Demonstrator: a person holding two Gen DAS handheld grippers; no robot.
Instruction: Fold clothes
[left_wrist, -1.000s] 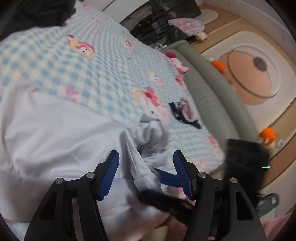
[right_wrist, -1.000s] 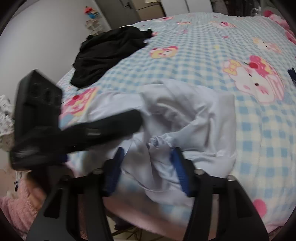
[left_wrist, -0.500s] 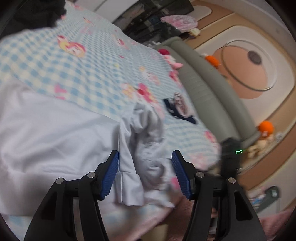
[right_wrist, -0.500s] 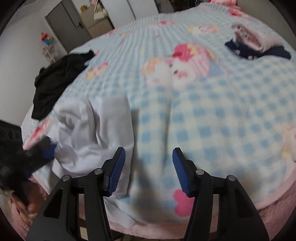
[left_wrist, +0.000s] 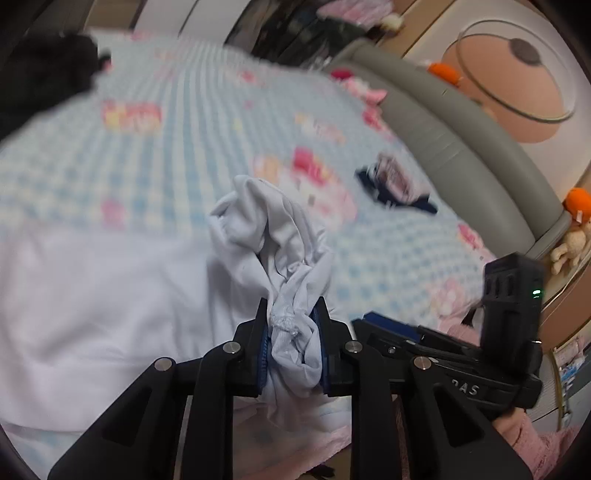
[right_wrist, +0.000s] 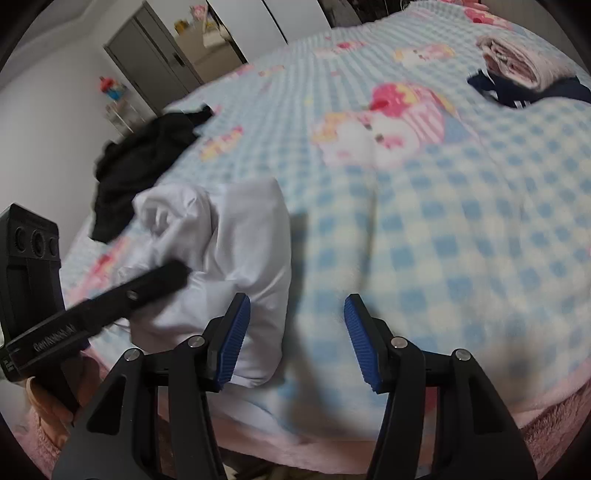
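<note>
Two blue pads of the left gripper (left_wrist: 291, 350) are closing on a bunched cuff of the white garment (left_wrist: 110, 295), which fills the gap between them and is pinched there. In the left wrist view the cloth rises from the jaws in a crumpled peak just ahead, while the rest of it spreads flat to the left of the claw over the blue checked blanket (left_wrist: 166, 155). Beyond the claw and to its right lies a small dark blue and pink bundle (left_wrist: 395, 181); a black garment (left_wrist: 44, 81) sits far off at upper left. The other gripper's body shows just right of the claw.

In the right wrist view the right gripper (right_wrist: 295, 332) stands about half open with nothing between its pads, only the blanket below. The white garment lies just left of its left finger (right_wrist: 232, 339), partly behind it, with the left gripper reaching into the cloth further left. The black garment lies beyond that.
</note>
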